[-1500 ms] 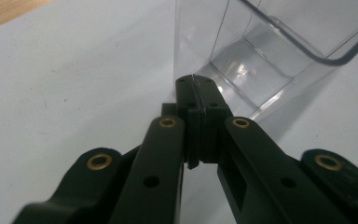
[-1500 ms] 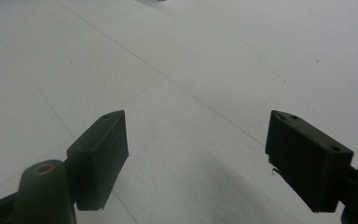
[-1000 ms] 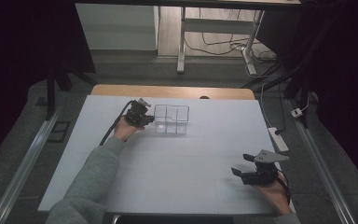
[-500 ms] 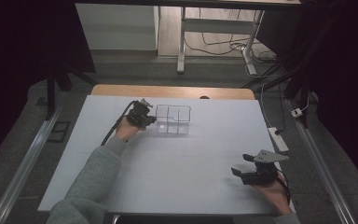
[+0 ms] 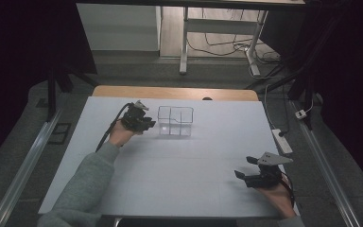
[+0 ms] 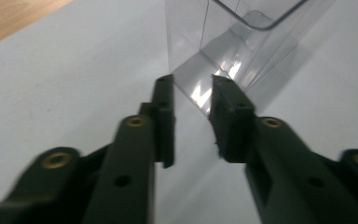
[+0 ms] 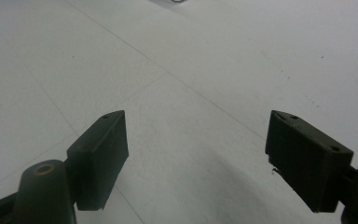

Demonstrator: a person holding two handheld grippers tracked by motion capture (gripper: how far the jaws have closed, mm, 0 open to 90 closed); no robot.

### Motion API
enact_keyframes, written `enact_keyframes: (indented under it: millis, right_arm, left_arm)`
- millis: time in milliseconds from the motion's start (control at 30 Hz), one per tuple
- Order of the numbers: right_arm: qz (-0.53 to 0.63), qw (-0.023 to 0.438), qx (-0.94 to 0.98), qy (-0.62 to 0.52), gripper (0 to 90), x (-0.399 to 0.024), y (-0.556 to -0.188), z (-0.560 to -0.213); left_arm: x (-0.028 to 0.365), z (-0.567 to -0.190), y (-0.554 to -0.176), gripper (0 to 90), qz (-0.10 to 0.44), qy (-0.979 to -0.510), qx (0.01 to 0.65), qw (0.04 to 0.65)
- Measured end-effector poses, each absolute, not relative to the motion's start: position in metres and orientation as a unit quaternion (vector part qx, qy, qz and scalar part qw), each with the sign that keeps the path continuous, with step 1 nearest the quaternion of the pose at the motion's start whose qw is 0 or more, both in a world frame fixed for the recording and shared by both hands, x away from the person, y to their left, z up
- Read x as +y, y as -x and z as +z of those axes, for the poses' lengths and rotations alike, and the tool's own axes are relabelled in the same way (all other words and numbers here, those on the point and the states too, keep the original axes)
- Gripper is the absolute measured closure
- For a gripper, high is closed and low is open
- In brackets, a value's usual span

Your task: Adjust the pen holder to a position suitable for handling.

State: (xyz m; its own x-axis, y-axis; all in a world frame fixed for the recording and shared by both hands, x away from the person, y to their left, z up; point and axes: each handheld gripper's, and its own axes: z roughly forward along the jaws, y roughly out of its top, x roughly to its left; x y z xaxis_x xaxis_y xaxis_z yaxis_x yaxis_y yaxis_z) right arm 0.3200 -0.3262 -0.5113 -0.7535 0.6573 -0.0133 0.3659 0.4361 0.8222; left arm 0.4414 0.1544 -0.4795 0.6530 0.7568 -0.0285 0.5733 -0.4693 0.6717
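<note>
- A clear plastic box (image 5: 175, 121) with inner dividers stands upright on the white bench (image 5: 179, 184), toward the far side and a little left of centre.
- The left gripper (image 5: 147, 125) sits just beside the box's left wall. Its jaws have just been opening and now stand partly apart. In the left gripper view the box corner (image 6: 200, 70) lies just beyond the tips; the pads do not press on it.
- By my reading, the box has just been let go where it stands, so the placing looks done. What seems left for this hand is to draw clear without nudging the box.
- The right gripper (image 5: 244, 169) rests at the near right of the bench, well apart from the box. Its jaws are wide apart with only bare bench between them.
- The box's compartments look empty, as far as the clear walls let me tell.
</note>
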Motion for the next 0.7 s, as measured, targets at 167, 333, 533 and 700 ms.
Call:
enact_keyframes:
  millis: [167, 333, 533, 700]
  right_arm:
    - [0.429, 0.17, 0.832, -0.309, 20.2, -0.326, -0.32, -0.512]
    - [0.429, 0.168, 0.832, -0.308, 20.2, -0.325, -0.32, -0.512]
    - [0.429, 0.169, 0.832, -0.309, 20.2, -0.326, -0.319, -0.511]
    - [0.429, 0.17, 0.832, -0.309, 20.2, -0.326, -0.319, -0.511]
  left_arm:
    - [0.167, -0.476, -0.424, 52.7, 0.145, -0.836, 0.41, 0.335]
    - [0.18, -0.475, -0.407, 43.7, 0.143, -0.828, 0.427, 0.333]
    - [0.196, -0.475, -0.392, 39.4, 0.142, -0.827, 0.431, 0.331]
    - [0.208, -0.473, -0.382, 39.2, 0.14, -0.832, 0.425, 0.328]
